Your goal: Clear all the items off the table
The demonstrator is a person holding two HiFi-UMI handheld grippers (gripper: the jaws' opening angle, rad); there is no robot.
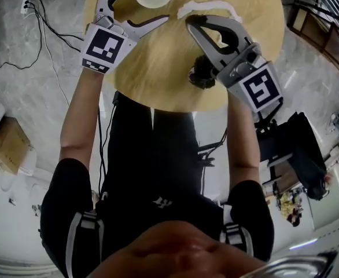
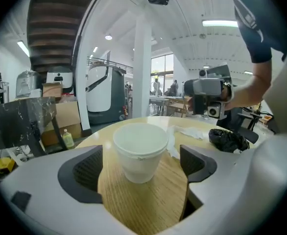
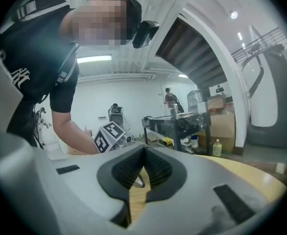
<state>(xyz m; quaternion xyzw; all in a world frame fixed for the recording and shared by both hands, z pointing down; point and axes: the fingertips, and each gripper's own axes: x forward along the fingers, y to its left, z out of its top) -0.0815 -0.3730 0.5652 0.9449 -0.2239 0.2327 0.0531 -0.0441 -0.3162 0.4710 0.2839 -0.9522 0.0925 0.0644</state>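
Your left gripper [image 2: 142,169]: spread around upright white foam cup [image 2: 140,148], not touching | your right gripper [image 3: 144,168]: pressed together | round wooden table [image 2: 143,207]

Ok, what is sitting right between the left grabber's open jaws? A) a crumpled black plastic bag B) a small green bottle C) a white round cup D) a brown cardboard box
C: in the left gripper view the white round cup stands upright on the round wooden table, framed by the left gripper's wide-apart jaws, with neither pad pressing on it.
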